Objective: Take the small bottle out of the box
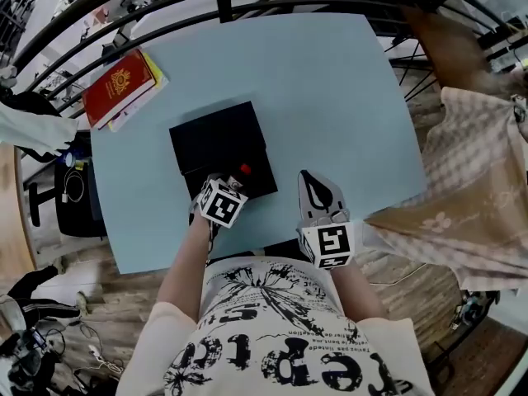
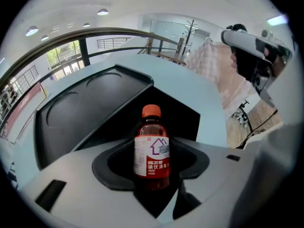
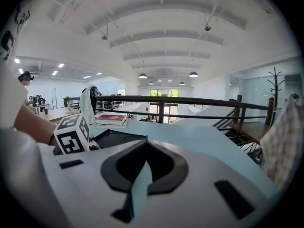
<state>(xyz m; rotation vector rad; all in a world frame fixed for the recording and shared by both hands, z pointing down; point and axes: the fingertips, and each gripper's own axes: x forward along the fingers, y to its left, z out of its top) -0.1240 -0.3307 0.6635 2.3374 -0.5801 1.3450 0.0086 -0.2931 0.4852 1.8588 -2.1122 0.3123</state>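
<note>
A small bottle point(image 1: 244, 171) of dark red liquid, with a red cap and a white and red label, stands upright between the jaws of my left gripper point(image 1: 239, 177). In the left gripper view the bottle point(image 2: 152, 151) fills the middle, and the left gripper point(image 2: 153, 178) is shut on its lower body. It is over the front right corner of the open black box point(image 1: 219, 143), whose moulded black inside point(image 2: 85, 113) lies behind the bottle. My right gripper point(image 1: 308, 177) is to the right above the table, shut with nothing in it point(image 3: 140, 175).
The box rests on a light blue table point(image 1: 322, 89). A red book point(image 1: 120, 87) on some papers lies at the table's far left corner. A checked cloth point(image 1: 470, 188) hangs off to the right. A dark railing runs behind the table.
</note>
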